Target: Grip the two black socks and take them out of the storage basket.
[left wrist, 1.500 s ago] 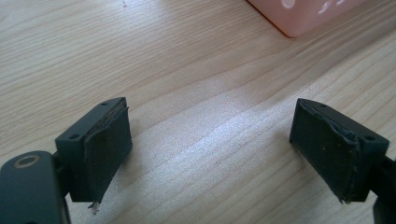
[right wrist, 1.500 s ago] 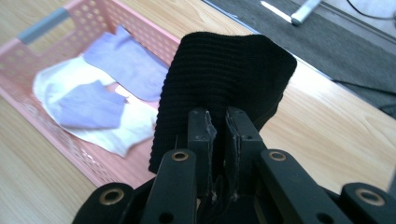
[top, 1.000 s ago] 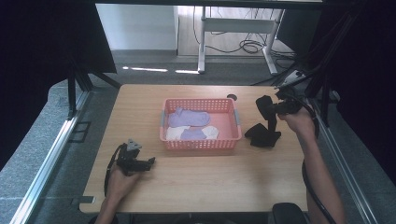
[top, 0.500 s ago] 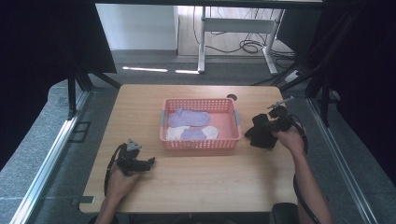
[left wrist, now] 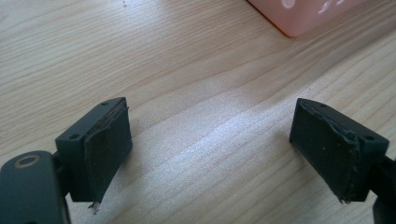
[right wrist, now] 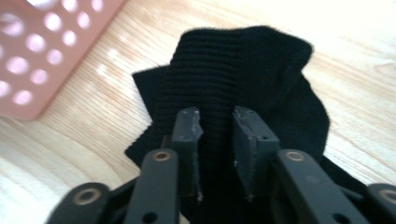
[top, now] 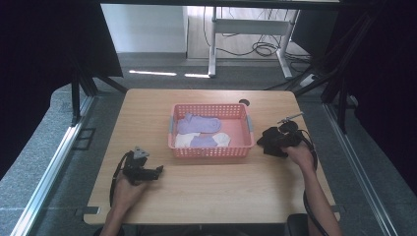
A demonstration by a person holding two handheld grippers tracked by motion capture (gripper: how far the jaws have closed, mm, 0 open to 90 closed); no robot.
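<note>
A black sock (top: 268, 140) (right wrist: 243, 60) lies heaped on the wooden table (top: 221, 191), just right of a pink basket (top: 211, 152). My right gripper (top: 276, 139) (right wrist: 217, 119) is low over it. Its jaws have just been opening, and a fold of the sock still stands between the loosened pads (right wrist: 189, 128). At the front left, my left gripper (top: 158, 169) (left wrist: 210, 126) rests open on bare wood with nothing between its jaws. Inside the basket lie a purple sock (top: 196, 124), a white sock (top: 183, 140) and another purple one (top: 204, 141).
The basket's corner (left wrist: 303, 14) is ahead of the left gripper, and its holed wall (right wrist: 28, 56) stands close to the left of the black sock. A dark round hole (top: 243, 102) marks the table's far side. Black frame posts flank the table.
My right hand came down with the hanging black sock, which now sits bunched on the table beside the basket. The jaws' grip on it has loosened. The left hand stayed put.
</note>
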